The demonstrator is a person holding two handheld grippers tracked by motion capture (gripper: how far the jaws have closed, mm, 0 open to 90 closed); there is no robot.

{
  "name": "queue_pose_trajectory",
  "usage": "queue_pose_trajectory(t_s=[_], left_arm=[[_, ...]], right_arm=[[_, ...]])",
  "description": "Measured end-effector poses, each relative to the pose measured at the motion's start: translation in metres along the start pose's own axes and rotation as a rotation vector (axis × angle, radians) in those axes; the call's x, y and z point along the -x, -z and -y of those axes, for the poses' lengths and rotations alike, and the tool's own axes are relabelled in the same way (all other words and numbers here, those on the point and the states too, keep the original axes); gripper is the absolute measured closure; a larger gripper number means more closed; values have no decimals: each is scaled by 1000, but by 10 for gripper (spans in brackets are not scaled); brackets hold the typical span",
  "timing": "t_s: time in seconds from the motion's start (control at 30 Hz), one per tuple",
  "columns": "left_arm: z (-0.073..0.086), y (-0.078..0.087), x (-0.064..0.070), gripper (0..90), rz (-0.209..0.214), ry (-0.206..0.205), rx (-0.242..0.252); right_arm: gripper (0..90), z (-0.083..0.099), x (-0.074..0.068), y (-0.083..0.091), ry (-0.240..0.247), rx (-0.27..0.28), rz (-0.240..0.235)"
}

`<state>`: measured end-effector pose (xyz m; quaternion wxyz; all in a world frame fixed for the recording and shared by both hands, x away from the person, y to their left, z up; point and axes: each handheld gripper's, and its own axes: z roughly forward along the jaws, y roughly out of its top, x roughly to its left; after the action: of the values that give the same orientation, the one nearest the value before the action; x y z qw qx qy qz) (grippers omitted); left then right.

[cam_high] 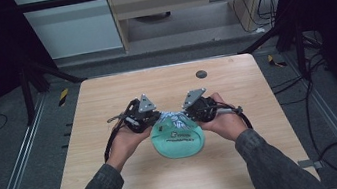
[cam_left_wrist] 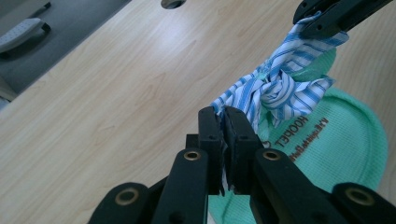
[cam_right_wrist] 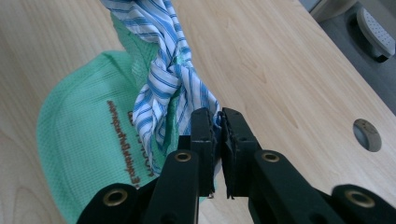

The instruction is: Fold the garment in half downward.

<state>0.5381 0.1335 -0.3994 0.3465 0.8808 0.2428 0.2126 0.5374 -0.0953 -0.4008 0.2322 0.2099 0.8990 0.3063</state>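
Observation:
A green mesh bag with dark lettering lies on the wooden table, its neck tied by a blue-and-white striped cloth strip with a knot in the middle. My left gripper is shut on one end of the strip, just left of the knot. My right gripper is shut on the other end, right of the knot. The strip stretches between the two grippers above the bag.
A round cable hole sits near the table's far edge, also visible as a hole in the right gripper view. Black frame legs and cables lie on the grey floor around the table.

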Motion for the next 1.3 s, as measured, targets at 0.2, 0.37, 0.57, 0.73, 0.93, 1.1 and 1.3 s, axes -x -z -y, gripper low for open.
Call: queue_pose_trajectory(t_s=[0.2,0.37,0.57,0.73,0.93,1.1,1.3], left_arm=[[11,0,9,864,10,-3,-3],[19,2,16,864,21,7,9],[30,3,23,864,35,12,8],[36,1,29,864,44,18,8],[40,1,34,863,50,22,11],[43,0,36,863,57,24,11],[49,1,41,861,67,30,12]], right_arm=[[841,9,-12,-2,10,3,-18],[841,14,-19,-2,10,12,-29],[840,20,-29,-2,29,8,-39],[839,25,-34,-3,32,10,-51],[834,29,-37,-2,35,6,-54],[832,31,-40,-3,34,3,-59],[823,38,-46,-4,36,-4,-81]])
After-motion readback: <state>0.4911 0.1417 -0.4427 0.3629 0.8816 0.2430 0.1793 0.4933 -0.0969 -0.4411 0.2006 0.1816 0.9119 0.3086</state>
